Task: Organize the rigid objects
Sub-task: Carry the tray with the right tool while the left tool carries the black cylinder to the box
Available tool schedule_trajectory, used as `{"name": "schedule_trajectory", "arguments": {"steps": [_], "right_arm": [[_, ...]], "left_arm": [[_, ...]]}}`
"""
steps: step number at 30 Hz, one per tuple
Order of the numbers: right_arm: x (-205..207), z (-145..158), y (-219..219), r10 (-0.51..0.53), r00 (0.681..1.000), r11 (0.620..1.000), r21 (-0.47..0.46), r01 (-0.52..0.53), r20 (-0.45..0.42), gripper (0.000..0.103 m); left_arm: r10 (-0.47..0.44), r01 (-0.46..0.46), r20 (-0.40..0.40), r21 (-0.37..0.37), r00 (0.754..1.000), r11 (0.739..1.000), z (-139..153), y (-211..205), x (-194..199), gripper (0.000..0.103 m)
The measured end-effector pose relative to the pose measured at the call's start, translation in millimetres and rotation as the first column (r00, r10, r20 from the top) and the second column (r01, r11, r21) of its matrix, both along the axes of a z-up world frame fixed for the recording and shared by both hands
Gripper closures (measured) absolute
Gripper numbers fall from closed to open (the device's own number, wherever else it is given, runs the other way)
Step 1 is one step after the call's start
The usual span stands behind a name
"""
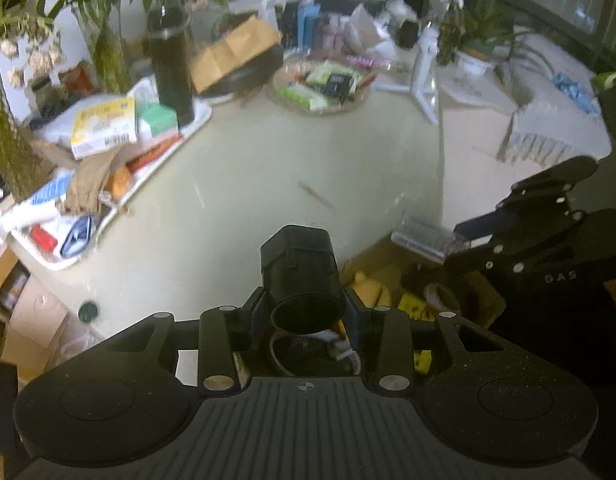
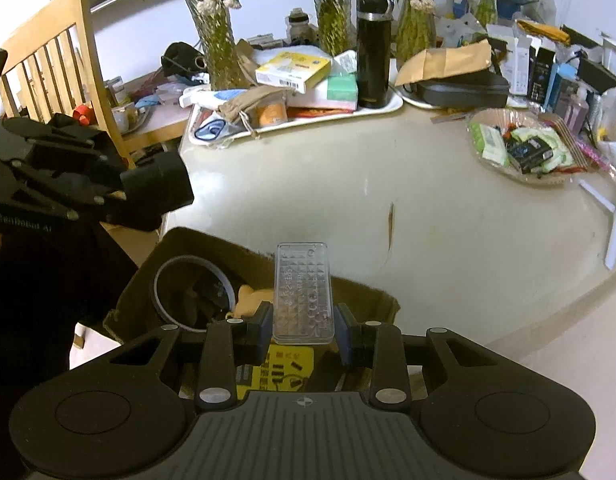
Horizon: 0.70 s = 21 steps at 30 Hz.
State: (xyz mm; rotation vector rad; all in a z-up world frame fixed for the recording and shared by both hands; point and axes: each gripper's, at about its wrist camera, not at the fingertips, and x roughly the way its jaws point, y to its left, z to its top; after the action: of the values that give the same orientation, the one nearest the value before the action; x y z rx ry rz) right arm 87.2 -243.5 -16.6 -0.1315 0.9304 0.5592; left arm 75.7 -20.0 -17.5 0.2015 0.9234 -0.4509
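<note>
Left gripper (image 1: 304, 312) jaws clamp a black cap (image 1: 300, 276); right gripper (image 2: 304, 330) jaws clamp a clear case (image 2: 303, 294), both above the box (image 2: 364, 296). Both look light and stiff. Case likely slick; hold its long edges.

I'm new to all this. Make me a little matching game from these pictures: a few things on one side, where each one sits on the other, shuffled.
Things:
1. black hollow part
2. clear plastic case
3. black flask
4. roll of tape

Places:
A. standing on the white tray
B. in the cardboard box
C. between the left gripper fingers
D. between the right gripper fingers

Pairs: 1-C, 2-D, 3-A, 4-B
</note>
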Motion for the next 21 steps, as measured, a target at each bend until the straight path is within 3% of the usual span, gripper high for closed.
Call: {"name": "schedule_trajectory", "arguments": {"steps": [10,21], "right_arm": [[-4.8,-13.9,3.3,-0.050,0.997,0.999,-0.005,0.050,-0.060,0.068],[-2.2,-22.4,15.0,-0.091,0.989,0.996,-0.029,0.088,-0.118,0.067]], "left_arm": [[0.024,-0.018,-0.095,0.061,0.995,0.998,-20.6,-14.1,4.4,0.065],[0.058,-0.044,-0.182,0.079,0.982,0.996,-34.7,-23.8,12.3,0.065]]}}
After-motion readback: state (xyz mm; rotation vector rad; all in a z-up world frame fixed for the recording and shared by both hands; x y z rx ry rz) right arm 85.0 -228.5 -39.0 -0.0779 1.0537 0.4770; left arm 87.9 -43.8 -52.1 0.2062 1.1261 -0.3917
